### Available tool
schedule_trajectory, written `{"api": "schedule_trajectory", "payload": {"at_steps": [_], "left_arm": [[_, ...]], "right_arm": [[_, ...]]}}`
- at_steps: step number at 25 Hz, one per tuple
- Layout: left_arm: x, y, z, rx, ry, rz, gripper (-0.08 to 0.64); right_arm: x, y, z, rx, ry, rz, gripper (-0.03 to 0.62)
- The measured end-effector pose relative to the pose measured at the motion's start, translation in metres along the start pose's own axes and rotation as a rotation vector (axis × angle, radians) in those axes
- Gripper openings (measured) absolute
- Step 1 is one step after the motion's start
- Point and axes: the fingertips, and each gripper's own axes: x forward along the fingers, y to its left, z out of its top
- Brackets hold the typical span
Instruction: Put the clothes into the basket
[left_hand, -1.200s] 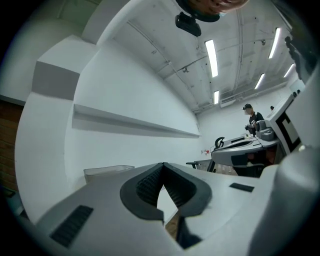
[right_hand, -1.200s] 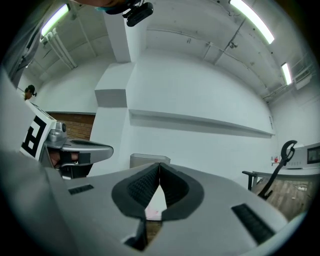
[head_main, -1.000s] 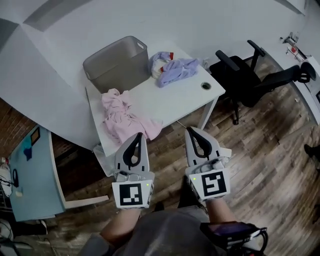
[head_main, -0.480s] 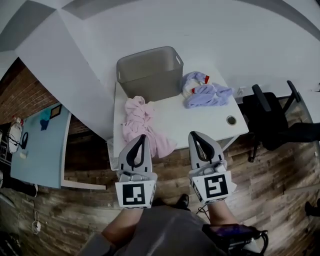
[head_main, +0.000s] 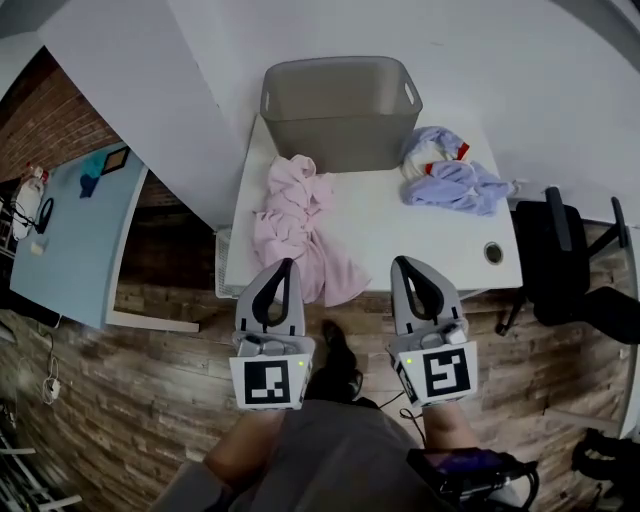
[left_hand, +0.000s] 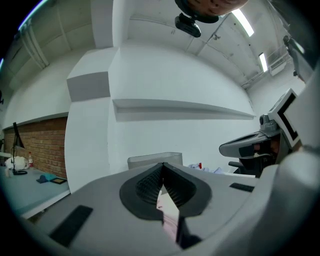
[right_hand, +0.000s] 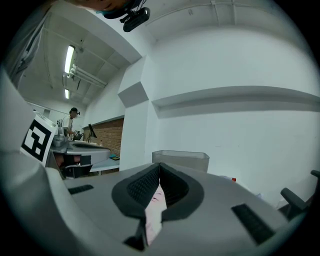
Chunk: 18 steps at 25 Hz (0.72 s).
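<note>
Both claws were held out in front of the person's torso, side by side & approx parallel, pointing level twd the worktop (head_main: 400, 235), marker cubes facing up at the head cam. Forearms ran straight back from each claw, w/ a dark device (head_main: 465, 465) strapped on the right wrist.

Left claw (head_main: 284, 264): closed, tips meeting, nothing pinched. In the head view its tip overlapped the hanging hem of the pink garment (head_main: 300, 225); contact couldn't be told. In the left gripper view a sliver of pink showed through the slit below the joined tips.

Right claw (head_main: 403, 262): also closed tip to tip, gripping nothing. It sat at the worktop's near edge, right of the pink garment, w/ bare white surface ahead.

Clothes were on the worktop, outside the basket (head_main: 340, 145). The pink garment lay crumpled on the left side, from just beside the basket's front wall down to the near edge, hem draping over it. A lilac garment (head_main: 458, 185) lay bunched at the back right, beside the basket's right end, w/ a white piece & a bit of red on its far side. The grey basket stood upright at the worktop's back edge, against the white wall.

A round cable hole (head_main: 494, 253) sat near the right front corner. A black office chair (head_main: 570, 270) stood right of the worktop, a pale blue table (head_main: 70, 230) well off left, over wood floor (head_main: 150, 400).
</note>
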Motion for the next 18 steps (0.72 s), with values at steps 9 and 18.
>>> {"api": "schedule_trajectory", "payload": {"at_steps": [9, 18], "left_arm": [[0.021, 0.024, -0.071, -0.056, 0.067, 0.085, 0.032], [0.036, 0.029, -0.127, -0.113, 0.103, 0.111, 0.254]], "right_arm": [[0.028, 0.003, -0.049, -0.015, 0.092, 0.077, 0.007], [0.036, -0.010, -0.083, -0.038, 0.153, 0.083, 0.006]]}}
